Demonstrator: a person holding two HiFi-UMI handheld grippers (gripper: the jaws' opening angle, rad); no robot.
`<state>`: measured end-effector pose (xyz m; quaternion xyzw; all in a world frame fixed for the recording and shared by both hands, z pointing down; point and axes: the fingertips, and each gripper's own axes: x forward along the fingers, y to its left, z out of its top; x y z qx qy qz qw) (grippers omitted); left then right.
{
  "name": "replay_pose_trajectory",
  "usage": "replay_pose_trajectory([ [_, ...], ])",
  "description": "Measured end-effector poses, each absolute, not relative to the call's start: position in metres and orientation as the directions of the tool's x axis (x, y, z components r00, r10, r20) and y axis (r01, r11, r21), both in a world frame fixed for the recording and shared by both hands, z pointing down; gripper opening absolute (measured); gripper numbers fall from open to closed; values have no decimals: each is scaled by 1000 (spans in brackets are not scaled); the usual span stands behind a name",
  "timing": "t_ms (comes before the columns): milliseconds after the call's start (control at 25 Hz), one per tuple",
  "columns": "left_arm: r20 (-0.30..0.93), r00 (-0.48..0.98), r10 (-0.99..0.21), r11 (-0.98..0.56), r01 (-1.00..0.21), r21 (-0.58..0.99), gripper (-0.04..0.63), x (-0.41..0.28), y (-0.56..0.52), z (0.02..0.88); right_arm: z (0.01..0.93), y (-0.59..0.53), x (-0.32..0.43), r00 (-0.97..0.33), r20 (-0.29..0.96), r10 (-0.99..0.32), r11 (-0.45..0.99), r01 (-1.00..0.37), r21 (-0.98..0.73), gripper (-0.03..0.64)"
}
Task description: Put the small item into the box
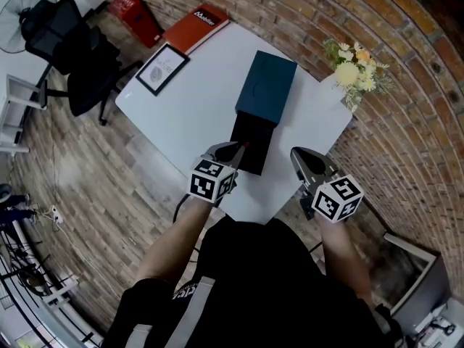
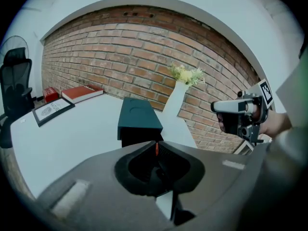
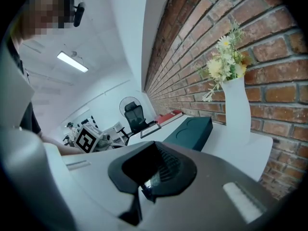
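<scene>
Left claw is clenched on the small item, a thin orange-red sliver pinched right at the jaw tips. The item hangs over the near end of the black tray, which is slid out of the teal box sleeve at 12 o'clock on the white table.

Handling, my read: very light and thin, likely stiff, and little of it sticks out past the pads. It could twist or stick to a pad on release. The present tip pinch looks right, so no regrip.

Right claw sits at 3 o'clock of the left, jaws together, empty, clear of the tray.

Elsewhere there's a white vase of flowers at 1 o'clock, a framed picture at 10 and a red book at 11. All are well apart, and nothing blocks the drop.
</scene>
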<state>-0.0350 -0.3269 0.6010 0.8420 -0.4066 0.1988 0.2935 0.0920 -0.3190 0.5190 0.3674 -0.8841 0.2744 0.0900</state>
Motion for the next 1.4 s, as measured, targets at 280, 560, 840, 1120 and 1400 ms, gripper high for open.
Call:
replay_pose_trajectory([
  [280, 634, 632, -445, -542, -754, 371, 21, -18, -321, 637, 524, -319, 94, -699, 376, -608, 559, -714, -423, 2],
  [560, 660, 651, -374, -575, -721, 386, 21, -10, -323, 655, 524, -319, 94, -687, 383, -618, 547, -725, -419, 2],
  [840, 714, 637, -291, -606, -700, 378, 21, -3, -330, 677, 528, -320, 95, -679, 396, -618, 537, -733, -418, 2],
  [1120, 745, 615, -257, -623, -695, 359, 23, 1, -334, 685, 526, -318, 95, -679, 396, -618, 540, -733, -414, 2],
  [1400, 784, 571, -244, -654, -694, 302, 25, 3, -332, 686, 523, -318, 100, -677, 401, -617, 539, -735, -411, 2],
])
